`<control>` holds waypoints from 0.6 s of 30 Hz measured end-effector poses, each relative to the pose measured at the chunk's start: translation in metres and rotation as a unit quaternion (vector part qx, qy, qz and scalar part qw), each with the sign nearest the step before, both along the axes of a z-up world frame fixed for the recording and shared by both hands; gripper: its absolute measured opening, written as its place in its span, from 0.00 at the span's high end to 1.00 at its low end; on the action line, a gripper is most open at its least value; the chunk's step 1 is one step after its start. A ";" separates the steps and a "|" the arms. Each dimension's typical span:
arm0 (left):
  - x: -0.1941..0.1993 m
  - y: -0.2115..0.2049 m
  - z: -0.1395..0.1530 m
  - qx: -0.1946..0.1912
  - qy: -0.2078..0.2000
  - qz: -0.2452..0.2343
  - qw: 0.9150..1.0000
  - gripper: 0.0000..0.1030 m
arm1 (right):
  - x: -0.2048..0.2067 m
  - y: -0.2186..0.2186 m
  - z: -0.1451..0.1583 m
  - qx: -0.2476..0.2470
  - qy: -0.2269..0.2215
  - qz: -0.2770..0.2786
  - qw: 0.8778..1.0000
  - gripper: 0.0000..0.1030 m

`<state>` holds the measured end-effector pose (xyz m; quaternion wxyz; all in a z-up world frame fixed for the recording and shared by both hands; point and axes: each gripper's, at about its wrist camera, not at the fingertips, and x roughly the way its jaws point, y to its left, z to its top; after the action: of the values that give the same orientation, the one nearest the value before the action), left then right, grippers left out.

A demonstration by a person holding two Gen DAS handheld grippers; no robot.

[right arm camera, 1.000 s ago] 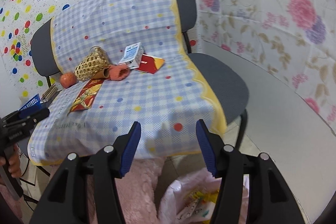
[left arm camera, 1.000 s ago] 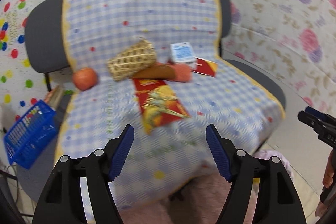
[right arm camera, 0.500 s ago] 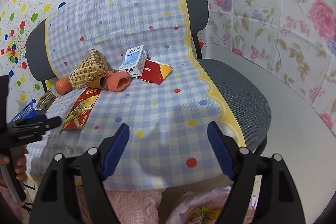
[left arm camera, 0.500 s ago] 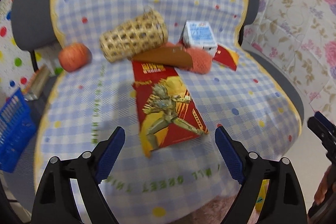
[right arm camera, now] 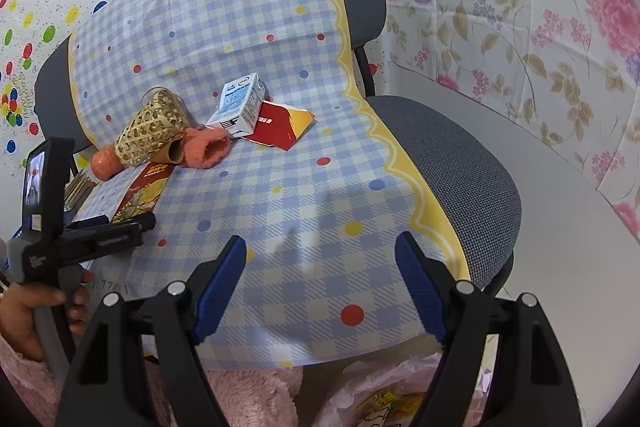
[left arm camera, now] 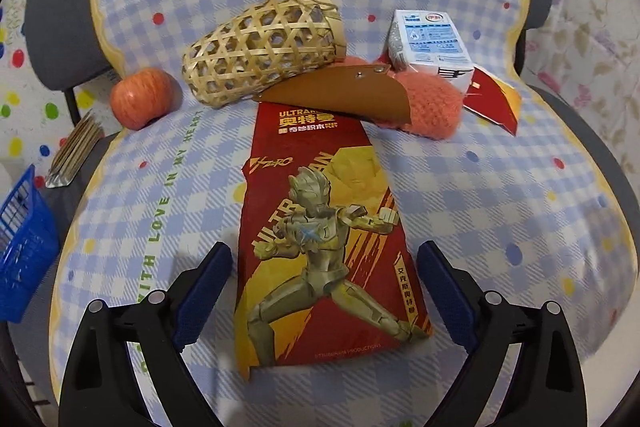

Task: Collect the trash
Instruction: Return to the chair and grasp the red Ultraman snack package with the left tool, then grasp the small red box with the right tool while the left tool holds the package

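Draped over the grey office chair [right arm camera: 452, 163], a blue-and-white checked cloth with coloured dots [left arm camera: 500, 195] serves as your work surface, with dotted and floral sheeting behind it. Your target looks to be the flat red-and-gold printed wrapper with an armoured figure on it [left arm camera: 320, 247], lying lengthwise toward you near the front of the seat. Your left gripper [left arm camera: 324, 287] has its jaws spread wide, one blue pad on either side of the wrapper's lower half, though whether the pads touch the cloth cannot be told; that straddle suits pinching the wrapper across its width. Being flat, it will probably need a low approach so a pad catches an edge. The wrapper's far end tucks under a brown leather flap [left arm camera: 344, 95], so expect some drag there. Around that sit a woven bamboo basket on its side [left arm camera: 264, 55], a fuzzy orange knitted piece [left arm camera: 432, 107], a small blue-and-white milk carton [left arm camera: 428, 47] resting on a torn red-and-yellow packet [left arm camera: 494, 99], and a red apple [left arm camera: 140, 97] at the cloth's left edge. Your right gripper [right arm camera: 320, 291] hovers with its jaws wide apart and empty over bare cloth at the seat's front, just above a pink plastic bag [right arm camera: 384, 395] on the floor, likely where the trash goes.
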<state>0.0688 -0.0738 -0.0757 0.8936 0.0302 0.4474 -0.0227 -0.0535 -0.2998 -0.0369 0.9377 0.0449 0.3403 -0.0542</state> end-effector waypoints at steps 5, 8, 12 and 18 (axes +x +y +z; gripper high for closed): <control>-0.010 0.002 0.001 -0.003 -0.001 -0.024 1.000 0.15 | -0.006 0.007 0.003 -0.009 -0.003 0.007 1.000 0.27; -0.021 0.015 0.003 -0.021 -0.006 -0.052 0.998 0.22 | -0.009 0.008 0.004 -0.011 -0.002 0.009 1.000 0.27; -0.033 0.040 0.004 -0.039 -0.011 -0.064 0.997 0.28 | -0.009 0.015 0.008 -0.017 -0.005 0.016 1.000 0.27; -0.067 0.079 0.029 -0.056 -0.049 -0.048 0.996 0.29 | -0.002 0.036 0.013 -0.023 -0.012 0.035 0.999 0.27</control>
<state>0.0020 0.0050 -0.0468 0.9125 0.0025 0.3993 -0.0891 -0.0551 -0.2643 -0.0241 0.9437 0.0119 0.3294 -0.0290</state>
